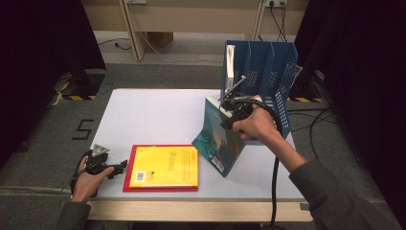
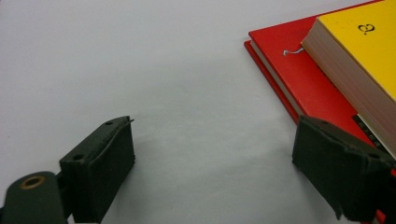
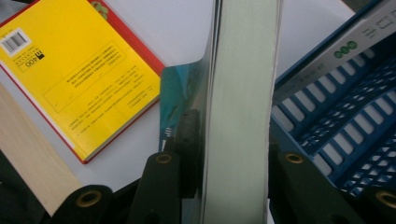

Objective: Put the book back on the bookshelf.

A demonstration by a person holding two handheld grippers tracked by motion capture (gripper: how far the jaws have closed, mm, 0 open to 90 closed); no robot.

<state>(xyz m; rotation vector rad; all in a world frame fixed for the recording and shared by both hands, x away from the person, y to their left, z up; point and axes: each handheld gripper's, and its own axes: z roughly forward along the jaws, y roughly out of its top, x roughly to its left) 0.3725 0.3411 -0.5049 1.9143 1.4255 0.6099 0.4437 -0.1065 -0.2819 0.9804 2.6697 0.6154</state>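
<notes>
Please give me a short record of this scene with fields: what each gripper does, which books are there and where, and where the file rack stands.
right gripper: shut on the teal book, gripped at its top edge
teal book: stands tilted on the table, in front of the blue file rack
left gripper: open, holds nothing, fingers just left of the red book
yellow book: lies flat on the red book
blue file rack: far right of the table, one white book in its left slot
</notes>
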